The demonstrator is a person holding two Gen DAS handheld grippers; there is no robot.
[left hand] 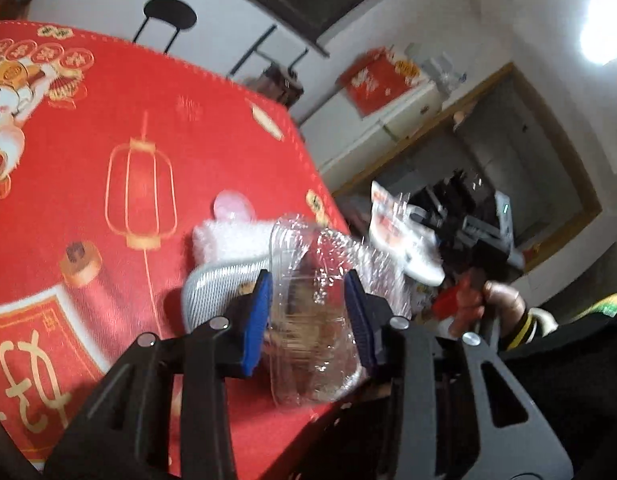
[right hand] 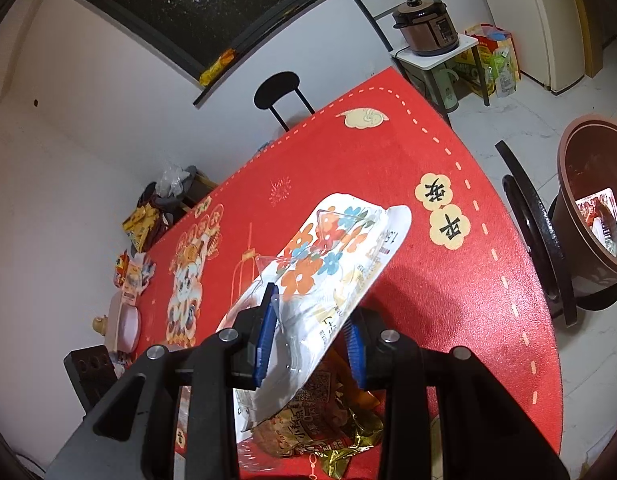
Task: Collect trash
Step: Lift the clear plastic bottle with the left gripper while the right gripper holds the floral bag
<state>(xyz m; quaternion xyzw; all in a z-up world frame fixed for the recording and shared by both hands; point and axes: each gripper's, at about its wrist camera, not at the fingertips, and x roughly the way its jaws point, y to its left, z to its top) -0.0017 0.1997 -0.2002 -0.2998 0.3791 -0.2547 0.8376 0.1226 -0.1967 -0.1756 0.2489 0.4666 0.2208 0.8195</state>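
Clear plastic container (left hand: 308,312) sits clamped in the left hand-held gripper (left hand: 308,320).

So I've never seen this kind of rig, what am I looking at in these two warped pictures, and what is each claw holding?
No robot here: a person holds a two-finger gripper in each hand, with a fisheye camera on each looking along its blue-padded fingers. In the left view, the left gripper is closed on a crumpled clear plastic container above the red tablecloth; a white plush toy lies behind it. In the right view, the right gripper holds a flowered white wrapper over a gold snack packet. A brown bin stands beside the table.
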